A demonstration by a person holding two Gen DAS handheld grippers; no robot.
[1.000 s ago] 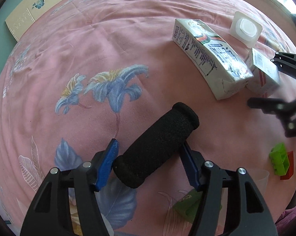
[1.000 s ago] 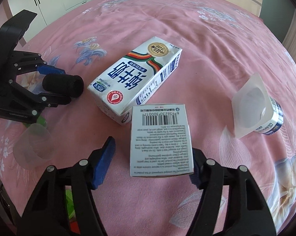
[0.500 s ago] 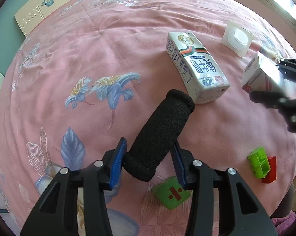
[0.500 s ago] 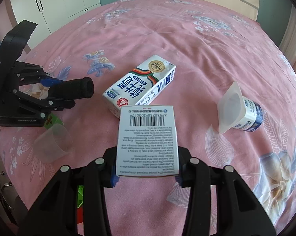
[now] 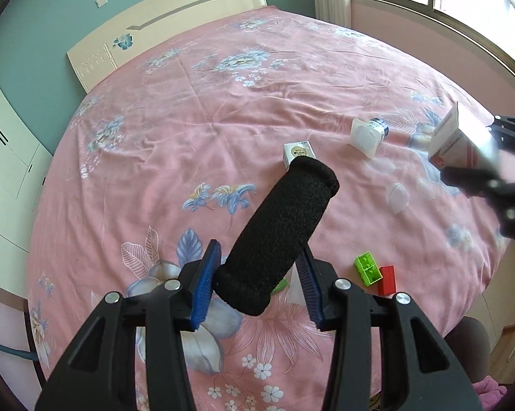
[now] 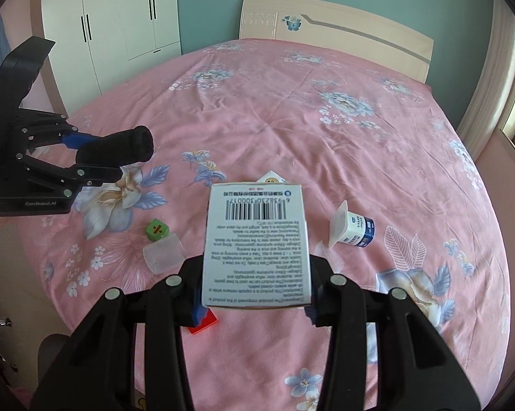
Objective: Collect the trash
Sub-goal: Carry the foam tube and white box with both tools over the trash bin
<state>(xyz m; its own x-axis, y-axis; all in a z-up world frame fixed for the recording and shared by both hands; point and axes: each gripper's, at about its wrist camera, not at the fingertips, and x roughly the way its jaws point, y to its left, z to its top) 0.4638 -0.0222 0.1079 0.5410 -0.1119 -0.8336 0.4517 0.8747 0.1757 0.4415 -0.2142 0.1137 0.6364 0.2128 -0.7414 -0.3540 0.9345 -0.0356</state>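
Both grippers are now raised higher above the pink floral bedspread [image 5: 223, 130], the left gripper [image 5: 257, 286] clamped on the black foam cylinder [image 5: 279, 233], the right gripper [image 6: 254, 303] on the white barcoded carton [image 6: 255, 243]; the clear plastic cup [image 6: 163, 252] is shown only by the right wrist view.

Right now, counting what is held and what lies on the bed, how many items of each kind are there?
Black foam roller, held by the left gripper: 1
Cartons: 2, the medicine box in the right gripper and the milk carton
Yogurt cup: 1
Clear plastic cup: 1
Toy blocks: 3, green die, green brick, red brick
Total: 8
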